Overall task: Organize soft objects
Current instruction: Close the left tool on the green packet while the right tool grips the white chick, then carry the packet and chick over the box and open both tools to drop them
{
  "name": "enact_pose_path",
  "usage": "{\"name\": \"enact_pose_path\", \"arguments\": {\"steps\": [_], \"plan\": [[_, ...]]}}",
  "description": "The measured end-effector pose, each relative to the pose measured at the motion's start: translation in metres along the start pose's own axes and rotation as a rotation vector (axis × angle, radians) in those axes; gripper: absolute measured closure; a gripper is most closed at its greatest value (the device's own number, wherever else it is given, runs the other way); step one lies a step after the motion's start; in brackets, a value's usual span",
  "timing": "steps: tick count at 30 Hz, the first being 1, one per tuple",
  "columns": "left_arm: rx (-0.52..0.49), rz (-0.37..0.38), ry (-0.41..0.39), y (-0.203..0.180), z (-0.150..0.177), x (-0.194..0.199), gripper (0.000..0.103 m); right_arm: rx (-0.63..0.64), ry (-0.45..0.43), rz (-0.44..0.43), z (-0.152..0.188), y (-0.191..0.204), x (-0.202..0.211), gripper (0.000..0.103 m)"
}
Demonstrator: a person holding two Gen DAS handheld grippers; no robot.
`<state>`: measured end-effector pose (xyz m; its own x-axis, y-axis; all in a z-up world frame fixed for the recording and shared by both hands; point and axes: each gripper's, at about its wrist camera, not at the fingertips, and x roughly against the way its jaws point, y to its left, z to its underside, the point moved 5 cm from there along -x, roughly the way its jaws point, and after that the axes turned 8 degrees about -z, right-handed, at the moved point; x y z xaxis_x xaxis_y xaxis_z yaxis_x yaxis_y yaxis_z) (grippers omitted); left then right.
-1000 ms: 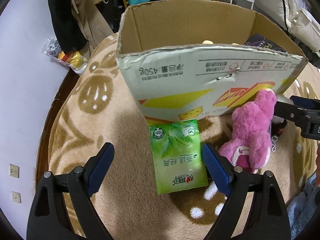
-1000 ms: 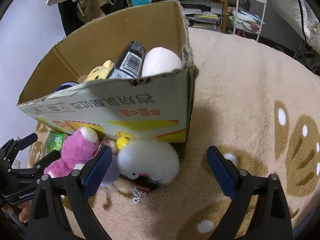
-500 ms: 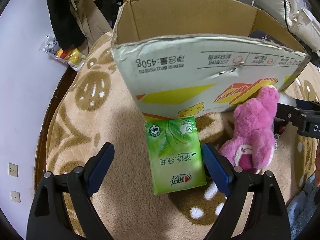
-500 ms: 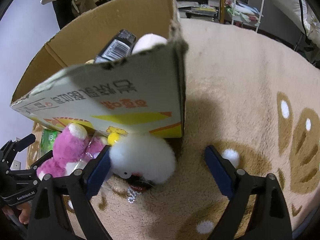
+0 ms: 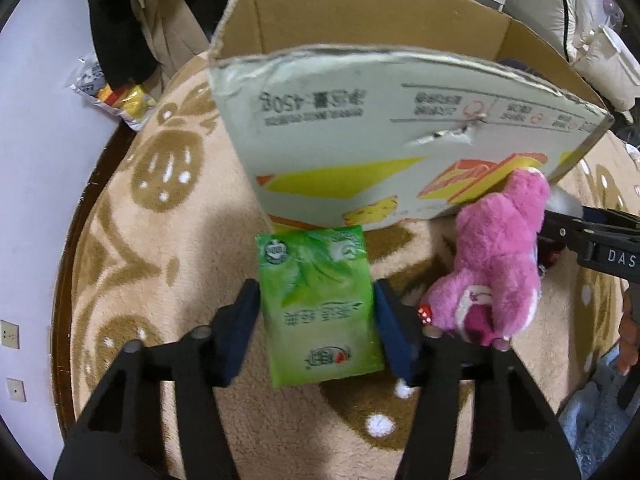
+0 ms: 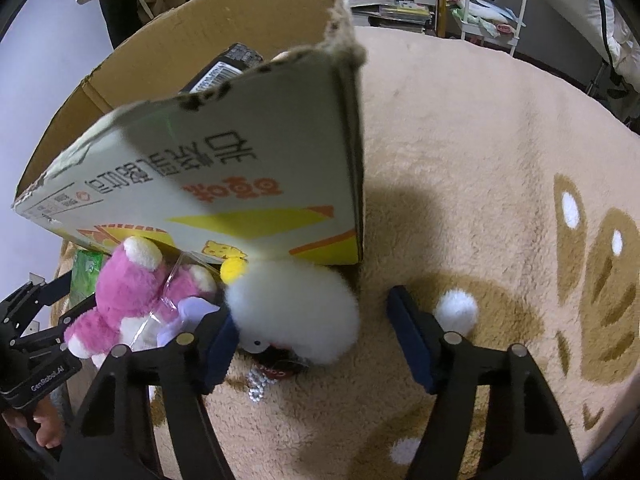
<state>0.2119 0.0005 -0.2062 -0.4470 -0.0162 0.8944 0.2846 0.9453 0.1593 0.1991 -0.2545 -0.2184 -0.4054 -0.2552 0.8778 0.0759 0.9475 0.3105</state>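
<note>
Left claw (image 5: 316, 312) closed onto green tissue pack (image 5: 318, 304) at mid-sides: soft, light, crushable. Right claw (image 6: 316, 332) wide open, straddling white fluffy toy (image 6: 294, 312), nothing gripped

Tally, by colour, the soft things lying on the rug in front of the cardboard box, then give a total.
Green: 1, the tissue pack, between the left gripper fingers.
Pink: 1, the plush bear.
White: 1, the fluffy toy, by the right gripper.
Total: 3.
</note>
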Motion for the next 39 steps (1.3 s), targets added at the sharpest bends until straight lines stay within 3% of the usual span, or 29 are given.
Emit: {"name": "enact_pose_path", "arguments": {"steps": [9,13,18,32,39], "plan": [[0.023,-0.011,-0.002,0.003,0.005,0.005,0.049,0.027,0.008,-0.007,0.019,0.009,0.011,0.048],[0.037,-0.009,-0.011,0.003,0.008,0.012,0.049,0.048,0.025,0.008,0.024,0.013,0.009,0.050],[0.045,-0.012,-0.025,0.002,0.012,0.023,0.049,0.037,0.016,0.001,0.025,0.017,0.011,0.062],[0.094,-0.028,-0.089,0.014,0.018,0.061,0.049,0.059,-0.035,-0.033,0.028,0.028,0.033,0.065],[0.118,-0.040,-0.197,0.025,0.013,0.100,0.049,-0.002,-0.128,-0.111,0.030,0.024,0.069,0.065]]}}
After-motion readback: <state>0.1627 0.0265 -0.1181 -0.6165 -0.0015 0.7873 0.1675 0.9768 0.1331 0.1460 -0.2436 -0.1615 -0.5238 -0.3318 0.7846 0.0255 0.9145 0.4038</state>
